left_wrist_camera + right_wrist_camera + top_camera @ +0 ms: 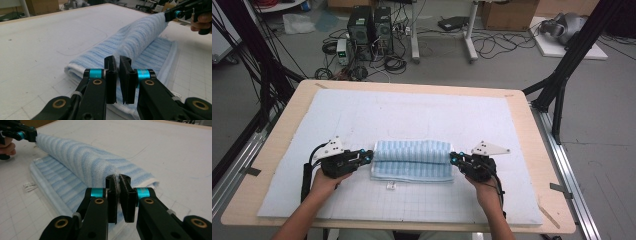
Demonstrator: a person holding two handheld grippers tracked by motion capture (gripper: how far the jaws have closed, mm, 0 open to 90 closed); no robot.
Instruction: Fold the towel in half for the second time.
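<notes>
Towel point(412, 159), blue-and-white striped, lies folded near the front middle of the white gridded mat point(362, 115) covering the wooden table point(532, 150) in the high view. Its top layer is lifted and curled over into a roll along the far side, lower layers flat underneath. Left gripper point(368, 157) holds the roll's left end, right gripper point(453, 158) the right end, a hand behind each. Small white label point(391, 185) sticks out at the towel's front edge. Computer towers point(371, 27) and cables sit on the floor beyond the table.

Left gripper view: left gripper point(118, 75) jaws nearly closed, pinching a thin towel edge point(135, 42) between the pads; the lifted fold runs away up-right to the right gripper point(172, 15), clamped on the far end. Flat striped layers lie on the mat below.

Right gripper view: right gripper point(118, 195) jaws nearly shut on a sliver of towel point(82, 157) cloth; the raised fold stretches up-left to the left gripper point(30, 133) gripping the other end. Label point(30, 186) lies on the mat just beside the flat layers.
</notes>
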